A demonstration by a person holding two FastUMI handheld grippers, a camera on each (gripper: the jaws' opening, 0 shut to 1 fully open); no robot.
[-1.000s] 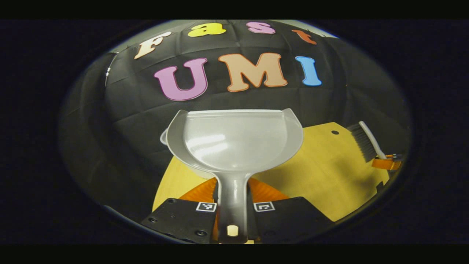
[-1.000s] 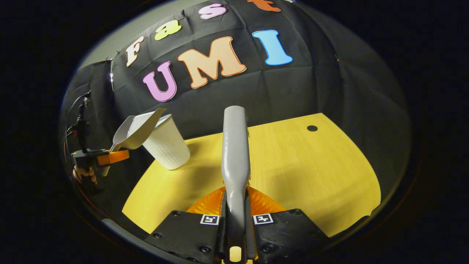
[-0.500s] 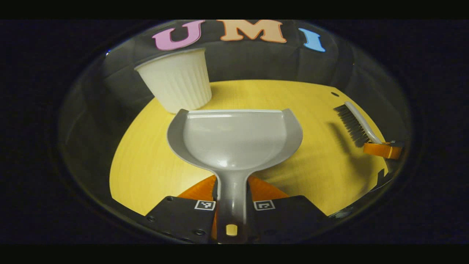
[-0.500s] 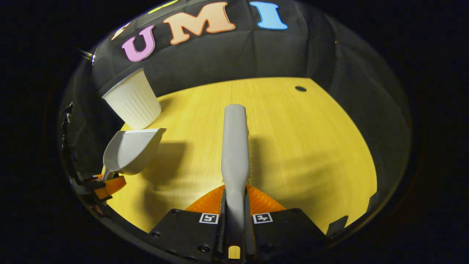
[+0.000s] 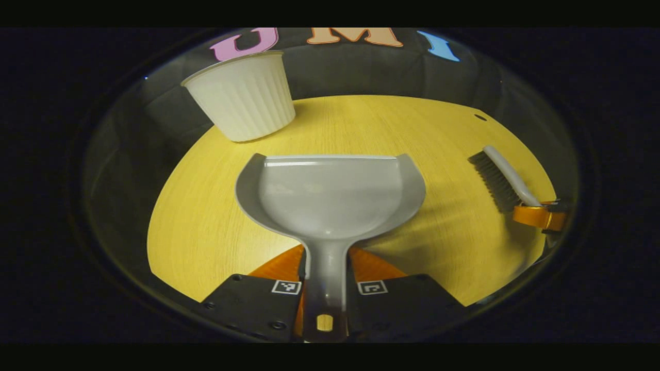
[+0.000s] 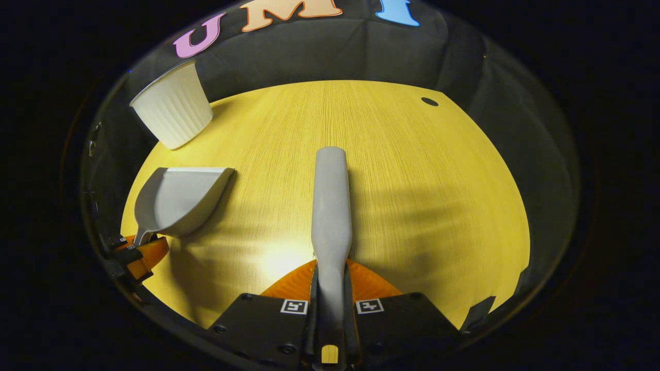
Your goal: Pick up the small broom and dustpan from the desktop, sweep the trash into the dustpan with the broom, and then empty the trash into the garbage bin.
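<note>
I have the dustpan (image 5: 330, 196) in my left gripper (image 5: 326, 304); in the left gripper view its handle runs down the bottom centre of the frame with both fingers pressed against it, and its scoop spreads across the middle, looking bare inside. My right gripper (image 6: 330, 319) is pinching the broom (image 6: 331, 206) the same way, the handle clamped between both fingers at the bottom centre of the right gripper view and the broom's back pointing up the frame. In the left gripper view I can also see the broom at the right edge with its dark bristles facing the desktop (image 5: 361, 123), and in the right gripper view the dustpan sits at the lower left, low over the wood; I cannot tell whether its front lip touches. The garbage bin (image 5: 242, 98), a pale ribbed tub, stands at the upper left in both views, near the desktop's far edge and well apart from the broom. I see no trash on the yellow wood and none in the scoop, so I judge the pickup, the sweeping and the emptying all done. What may be left is only to set both tools down, though no part of the task asks for that
</note>
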